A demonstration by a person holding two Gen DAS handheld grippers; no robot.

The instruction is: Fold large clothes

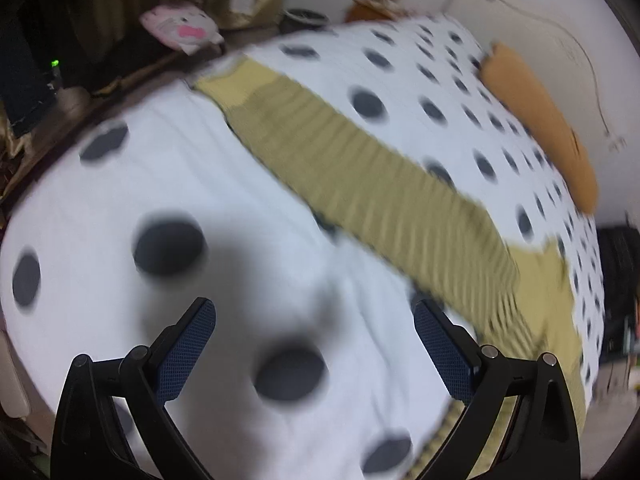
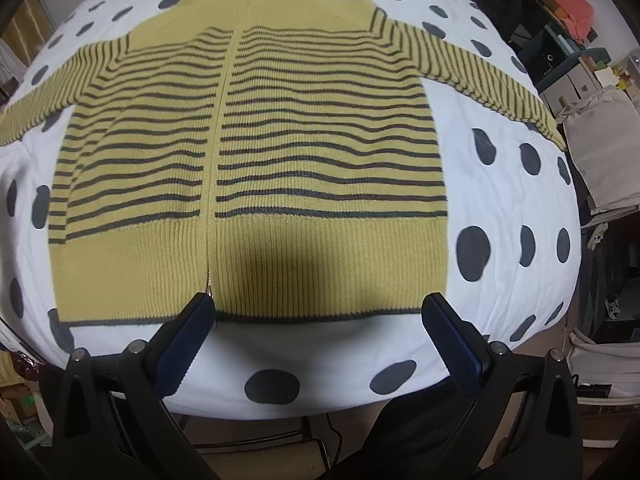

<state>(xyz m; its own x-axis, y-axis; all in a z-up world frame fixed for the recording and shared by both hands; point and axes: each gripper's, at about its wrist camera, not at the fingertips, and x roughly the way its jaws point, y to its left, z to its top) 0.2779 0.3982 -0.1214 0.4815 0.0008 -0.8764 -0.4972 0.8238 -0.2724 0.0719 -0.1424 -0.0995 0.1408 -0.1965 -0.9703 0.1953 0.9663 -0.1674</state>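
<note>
Hovering just short of the hem, the right gripper (image 2: 316,332) is held wide open with nothing between its blue pads (image 2: 182,346); the left gripper (image 1: 316,348) is likewise spread wide and empty, poised over bare bedspread (image 1: 100,208) with a sleeve (image 1: 360,184) stretched out just beyond it. One cardigan (image 2: 256,152) is counted, laid flat and front-up on the spotted bedspread, zipped down the middle, both sleeves spread outward. It is judged to be a thick ribbed knit: soft, limp, fairly heavy for a garment, likely to sag and stretch if lifted by one point, and not slippery against the pads. A hold is best taken at the cuffs or the hem corners, where the ribbing is doubled and firm, so that a sleeve can be carried across the body first. Two grippers, two sleeves and one zip (image 2: 224,120) are seen; the left view is blurred, so finer detail there cannot be told.
</note>
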